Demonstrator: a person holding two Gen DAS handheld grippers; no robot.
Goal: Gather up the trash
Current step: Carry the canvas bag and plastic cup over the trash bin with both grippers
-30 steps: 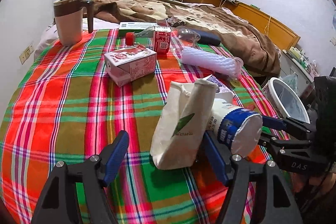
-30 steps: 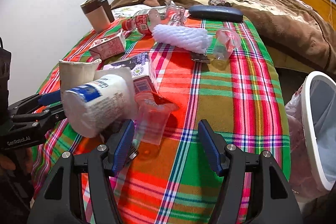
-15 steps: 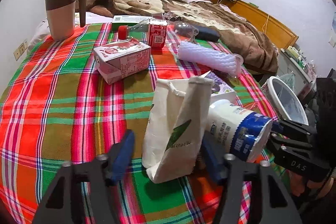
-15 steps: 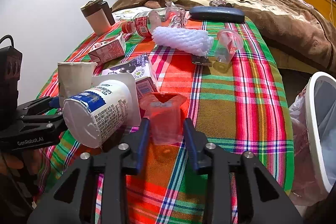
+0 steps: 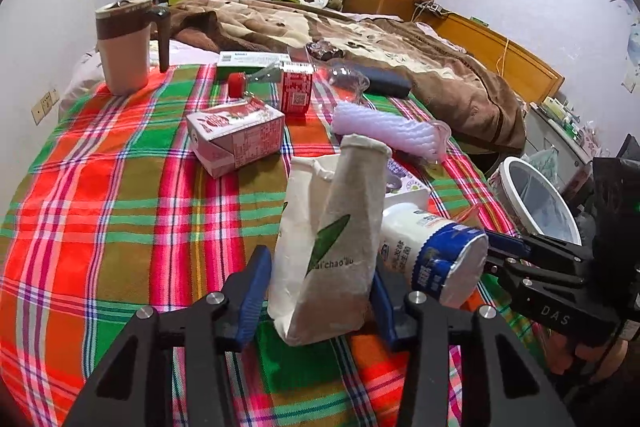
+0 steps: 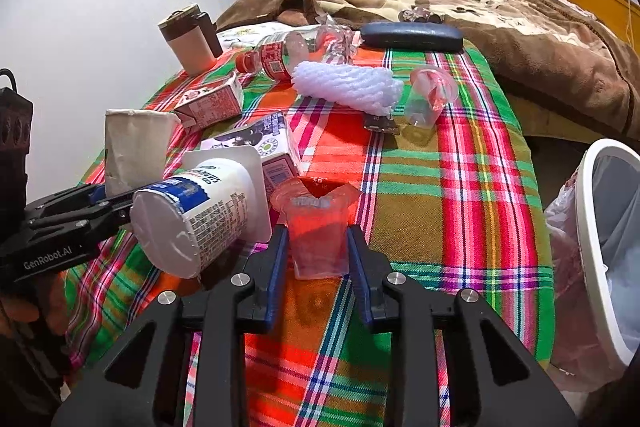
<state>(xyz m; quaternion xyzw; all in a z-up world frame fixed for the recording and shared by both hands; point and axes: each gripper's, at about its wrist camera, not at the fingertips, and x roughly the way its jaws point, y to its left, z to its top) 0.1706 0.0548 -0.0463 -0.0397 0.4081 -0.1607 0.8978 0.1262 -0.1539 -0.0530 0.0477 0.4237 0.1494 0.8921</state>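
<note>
A beige paper bag (image 5: 332,239) with a green leaf print stands on the plaid tablecloth (image 5: 120,207). My left gripper (image 5: 319,267) has the bag between its closing jaws, and both blue pads press its sides. A clear plastic cup (image 6: 316,227) with a peeled lid sits between the closing jaws of my right gripper (image 6: 317,233), pads against its walls. A white and blue yogurt tub (image 6: 200,219) lies on its side between the two grippers. The bag (image 6: 132,143) also shows in the right wrist view.
A white-rimmed trash bin (image 6: 592,227) with a liner stands off the right edge. Farther back lie a pink carton (image 5: 236,135), a purple carton (image 6: 272,147), a red-capped bottle (image 5: 296,91), a foam net (image 5: 388,131), another clear cup (image 6: 430,95) and a mug (image 5: 124,55).
Both pairs of jaws have drawn in from wide open: the left onto the paper bag, the right onto the clear cup. The left gripper edged toward the bag.
</note>
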